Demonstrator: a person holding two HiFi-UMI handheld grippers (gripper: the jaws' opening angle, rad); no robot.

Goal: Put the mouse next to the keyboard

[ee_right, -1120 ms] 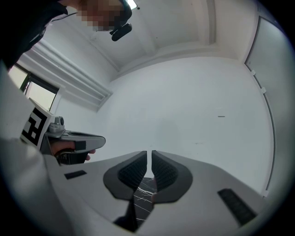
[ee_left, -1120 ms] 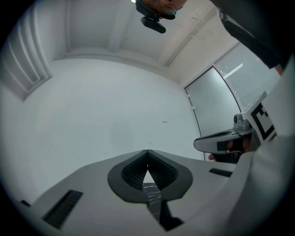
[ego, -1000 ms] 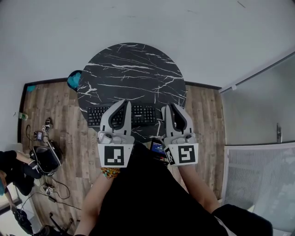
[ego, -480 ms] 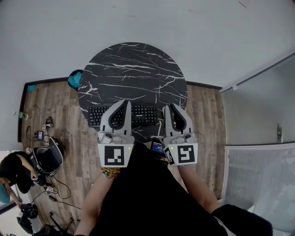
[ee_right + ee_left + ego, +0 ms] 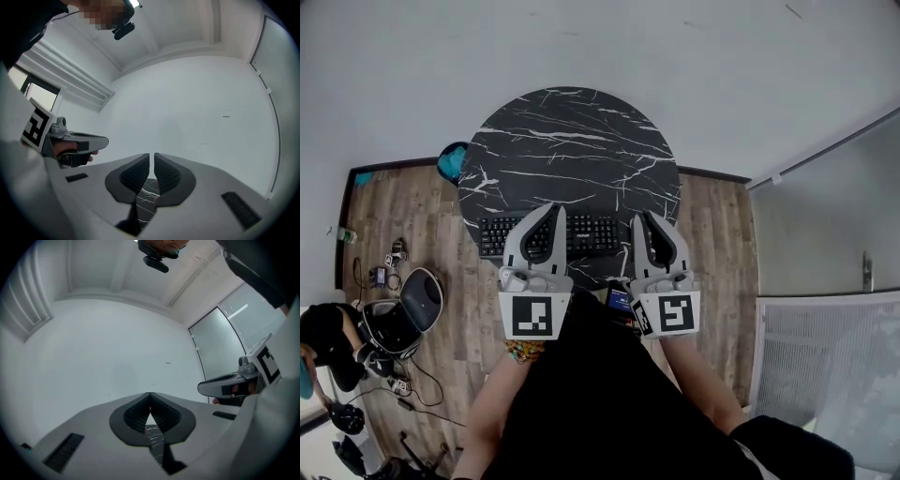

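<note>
Not much has changed tbh. The left claw [image 5: 553, 208] hasn't budged and hangs over the left-middle of the keyboard [image 5: 586, 232]. The right claw [image 5: 639, 217] has crept a hair closer to the keyboard's right end, that's it. The only real movement is well left of the keyboard, down on the wood floor [image 5: 441, 234], where another person [image 5: 323, 330] has shifted around by some gear. Nothing on the tabletop [image 5: 572, 141] looks any different.

For the task that means zero progress imo. Both claws are pressed together w/ nothing in them. The left gripper view shows its tips meeting, and the right gripper view shows just a thin slit between the pads w/ only marble behind it. So no mouse picked up yet.

As for the mouse, I can't spot it anywhere. The marble beyond the keyboard is bare, and neither gripper view shows it. My guess is it's hidden under the right claw's body just off the keyboard's right end, or it's off the tabletop, but I can't tell which. There's a small dark thing w/ a blue patch [image 5: 620, 299] on the near side of the keyboard, between the two claw bodies, and idk what that is either.
</note>
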